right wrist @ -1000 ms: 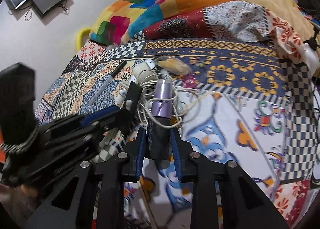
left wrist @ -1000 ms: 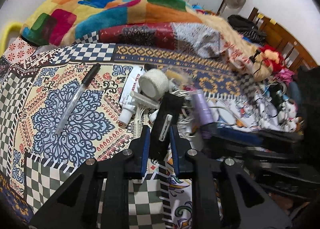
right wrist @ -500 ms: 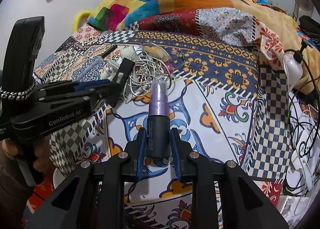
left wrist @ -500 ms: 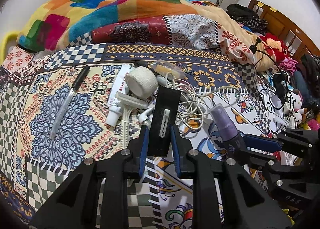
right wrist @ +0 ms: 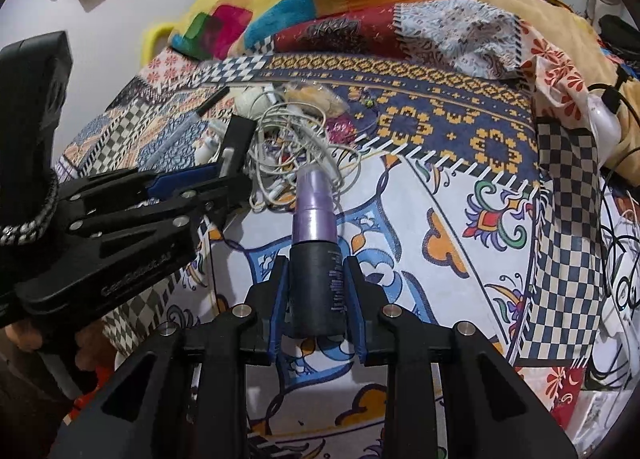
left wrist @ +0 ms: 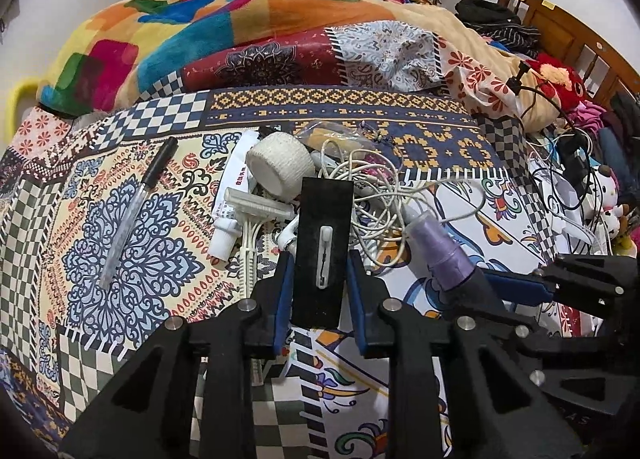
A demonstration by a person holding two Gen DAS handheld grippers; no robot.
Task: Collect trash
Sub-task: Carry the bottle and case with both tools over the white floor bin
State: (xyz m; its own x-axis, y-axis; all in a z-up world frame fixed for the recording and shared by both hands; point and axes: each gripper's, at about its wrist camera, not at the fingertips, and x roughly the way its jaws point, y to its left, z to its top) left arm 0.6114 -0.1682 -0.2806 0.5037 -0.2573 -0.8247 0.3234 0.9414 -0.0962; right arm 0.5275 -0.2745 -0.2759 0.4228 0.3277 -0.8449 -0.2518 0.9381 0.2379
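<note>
My left gripper (left wrist: 320, 279) is shut on a flat black card with a white clip (left wrist: 323, 247) and holds it above the bedspread. My right gripper (right wrist: 316, 283) is shut on a black spray bottle with a purple cap (right wrist: 314, 243); the bottle also shows at the right of the left wrist view (left wrist: 444, 247). Beyond the card lies a heap of small items: a white tape roll (left wrist: 280, 169), white razors (left wrist: 256, 215), a tangled white cable (left wrist: 372, 195), a clear wrapper (left wrist: 332, 135). A pen (left wrist: 136, 215) lies to the left.
The patterned bedspread (left wrist: 120, 259) covers the bed. A colourful blanket (left wrist: 240, 39) is piled at the back. Cables, toys and clothes (left wrist: 576, 163) crowd the right side. The left gripper shows in the right wrist view (right wrist: 132, 211), close beside the bottle.
Both grippers have drawn back from the heap and lifted, each keeping its object. The bottle has come free of the white cable. The grippers stay close side by side.
</note>
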